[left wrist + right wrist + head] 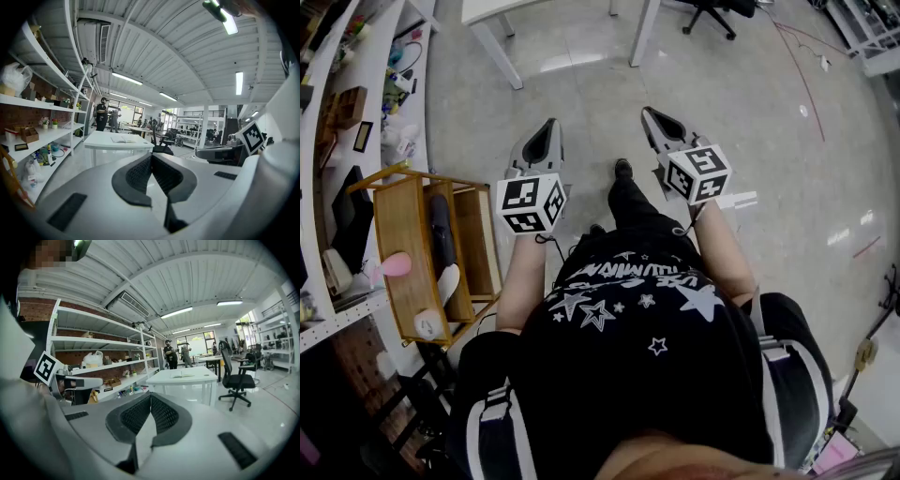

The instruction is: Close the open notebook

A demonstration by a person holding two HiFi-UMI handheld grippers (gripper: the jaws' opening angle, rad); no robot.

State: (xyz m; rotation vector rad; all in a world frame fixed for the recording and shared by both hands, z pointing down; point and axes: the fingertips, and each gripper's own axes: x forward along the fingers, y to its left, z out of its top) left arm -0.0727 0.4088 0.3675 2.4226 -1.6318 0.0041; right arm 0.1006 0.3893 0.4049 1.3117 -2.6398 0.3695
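The open notebook (123, 138) lies flat on a white table (117, 143) some way ahead of me; the right gripper view shows the same notebook (182, 374) on that table (180, 379). It is out of sight in the head view. My left gripper (551, 124) and right gripper (649, 112) are held out side by side over the floor, far short of the table. In the gripper views the left gripper (151, 155) and the right gripper (150, 394) both have their pads meeting, shut on nothing.
White shelving (347, 112) full of small items and a wooden cart (422, 253) line my left. A black office chair (236, 376) stands right of the table. Two people (169, 354) stand far behind it. Grey floor (600, 94) stretches between me and the table legs (497, 52).
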